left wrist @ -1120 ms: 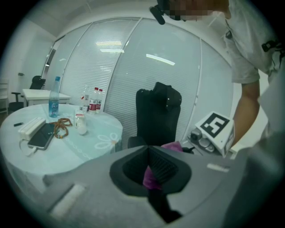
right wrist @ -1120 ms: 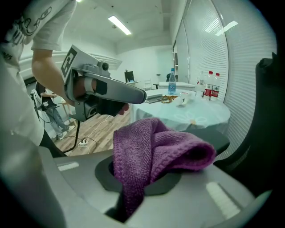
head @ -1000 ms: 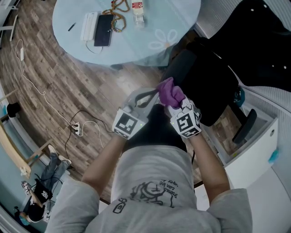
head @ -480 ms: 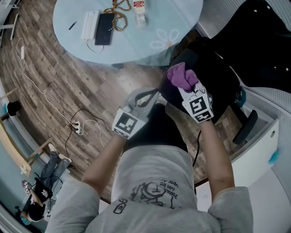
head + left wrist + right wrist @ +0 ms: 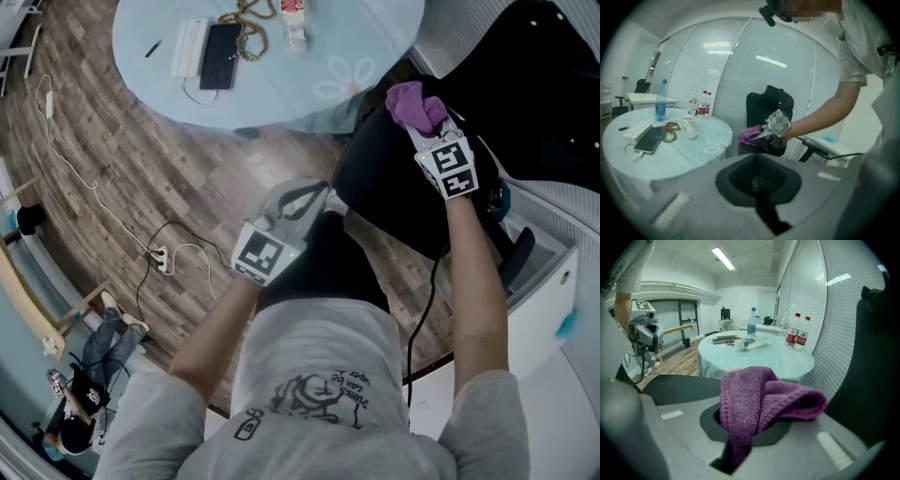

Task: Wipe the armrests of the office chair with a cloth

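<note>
While your right gripper [image 5: 433, 131] hangs over the far edge of the office chair [image 5: 389, 192] seat, near the round table [image 5: 356, 56], its jaws are clamped on the purple cloth [image 5: 414, 105]. The armrest [image 5: 514, 261] lies well apart. Your left gripper [image 5: 302, 200], jaws together and empty, sits beside the seat's near edge.

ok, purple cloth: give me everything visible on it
The purple cloth is knit-looking, ribbed fabric, bunched and folded over itself. One end is pinched in the shut right claw; the rest drapes over its front. It's held above the black office chair; contact with the chair can't be told.
</note>
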